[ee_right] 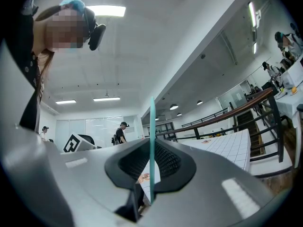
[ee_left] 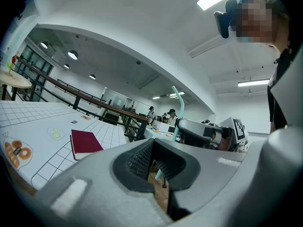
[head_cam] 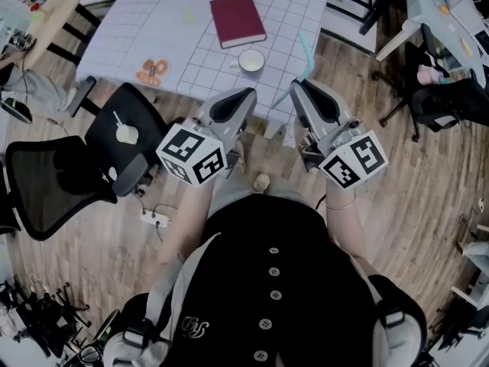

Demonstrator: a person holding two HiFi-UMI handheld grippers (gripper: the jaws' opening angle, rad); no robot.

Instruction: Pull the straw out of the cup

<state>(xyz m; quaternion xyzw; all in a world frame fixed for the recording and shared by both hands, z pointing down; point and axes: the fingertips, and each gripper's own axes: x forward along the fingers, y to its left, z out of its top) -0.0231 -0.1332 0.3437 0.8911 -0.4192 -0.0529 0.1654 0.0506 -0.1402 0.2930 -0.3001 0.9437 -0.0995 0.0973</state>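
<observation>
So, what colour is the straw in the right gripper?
Pale teal; the straw shows best in the right gripper view.

- straw (ee_right: 152,136), clamped in right gripper (ee_right: 150,167): smooth translucent teal plastic
- pads (ee_right: 166,159): ribbed black rubber
- book (head_cam: 238,20), ahead of claw: matt maroon cover
- floor (head_cam: 428,182): wood planks

Wood-plank floor (head_cam: 92,274), big table (head_cam: 145,29) with white gridded top, black mesh office chair (head_cam: 65,178) off its near-left corner, power strip (head_cam: 155,218) on the floor. White desks (head_cam: 447,17) far right. White ceiling (ee_left: 142,22), strip lights (ee_right: 105,10), round downlights (ee_left: 72,55), dark railing (ee_left: 85,97) behind the table
</observation>
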